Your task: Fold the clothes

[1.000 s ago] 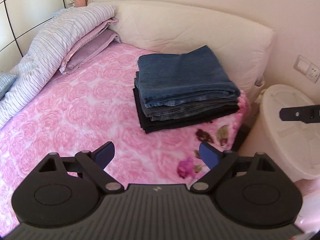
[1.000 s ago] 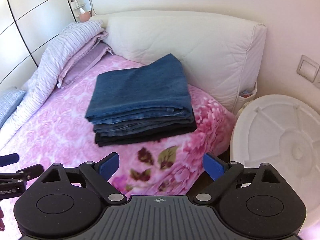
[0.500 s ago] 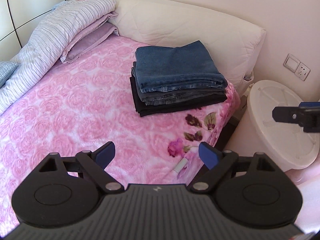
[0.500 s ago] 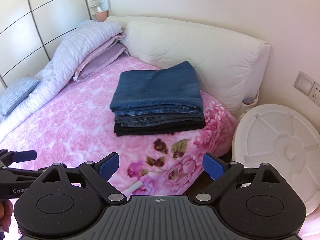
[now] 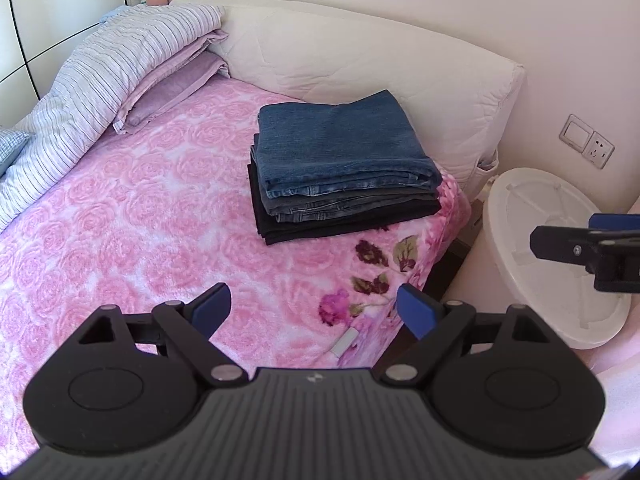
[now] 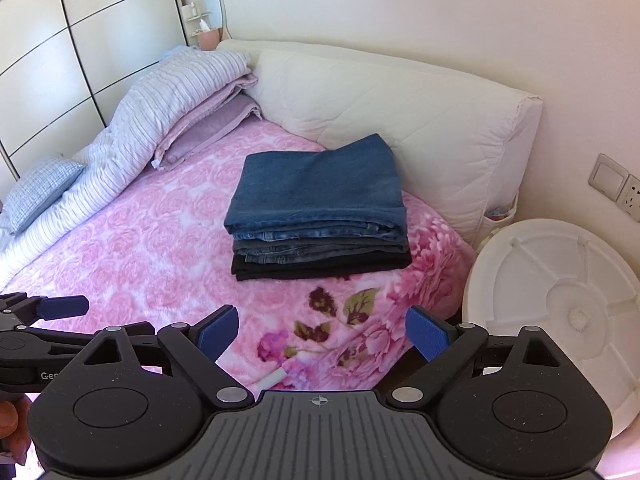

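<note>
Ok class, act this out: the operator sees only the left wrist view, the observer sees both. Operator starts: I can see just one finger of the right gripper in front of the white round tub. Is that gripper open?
Observer: Yes. The right gripper is open, with nothing between its fingers.
Operator: Who is holding my left gripper?
Observer: A hand shows at the lower left edge of the right wrist view, by that gripper's body.
Operator: What is the curved edge at the top of my view?
Observer: It is an oval mirror on the wall beyond the headboard.
</note>
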`<action>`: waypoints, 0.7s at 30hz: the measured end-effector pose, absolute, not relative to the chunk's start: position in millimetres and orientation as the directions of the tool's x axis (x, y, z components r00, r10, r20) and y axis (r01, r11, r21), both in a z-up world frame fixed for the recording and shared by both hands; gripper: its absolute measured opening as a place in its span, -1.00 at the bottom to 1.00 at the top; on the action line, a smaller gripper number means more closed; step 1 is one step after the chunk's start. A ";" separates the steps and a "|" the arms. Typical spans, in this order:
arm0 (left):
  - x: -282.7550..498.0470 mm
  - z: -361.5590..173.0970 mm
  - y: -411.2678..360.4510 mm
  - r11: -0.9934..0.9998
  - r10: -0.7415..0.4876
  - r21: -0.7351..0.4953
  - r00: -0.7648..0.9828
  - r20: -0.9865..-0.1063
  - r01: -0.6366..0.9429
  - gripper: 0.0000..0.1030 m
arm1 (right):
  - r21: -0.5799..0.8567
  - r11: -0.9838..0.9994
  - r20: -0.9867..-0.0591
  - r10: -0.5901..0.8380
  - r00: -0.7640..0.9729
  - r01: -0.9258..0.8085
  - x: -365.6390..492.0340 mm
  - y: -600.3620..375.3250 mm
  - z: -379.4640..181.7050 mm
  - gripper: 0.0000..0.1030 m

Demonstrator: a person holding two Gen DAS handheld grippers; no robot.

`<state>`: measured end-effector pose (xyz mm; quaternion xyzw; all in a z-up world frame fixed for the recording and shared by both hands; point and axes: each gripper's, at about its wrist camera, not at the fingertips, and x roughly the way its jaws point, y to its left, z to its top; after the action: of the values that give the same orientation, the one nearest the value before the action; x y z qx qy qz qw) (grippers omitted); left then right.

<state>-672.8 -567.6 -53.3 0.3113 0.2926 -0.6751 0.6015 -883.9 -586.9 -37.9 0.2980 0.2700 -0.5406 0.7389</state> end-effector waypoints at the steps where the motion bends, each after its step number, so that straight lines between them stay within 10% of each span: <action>1: -673.2 -53.3 -567.7 -0.107 -0.629 -0.023 -0.086 -0.772 0.994 0.70 | 0.149 0.237 -0.721 -0.639 0.270 0.960 -884.4 -586.3 -37.8 0.82; 21: -671.4 -49.7 -559.1 -0.093 -0.644 -0.020 -0.075 -0.762 0.995 0.70 | 0.140 0.219 -0.719 -0.648 0.251 0.966 -880.2 -575.4 -29.6 0.81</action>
<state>-671.4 -559.1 -49.7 0.3042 0.2892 -0.6739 0.6081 -880.2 -575.4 -29.6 0.2966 0.2680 -0.5502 0.7331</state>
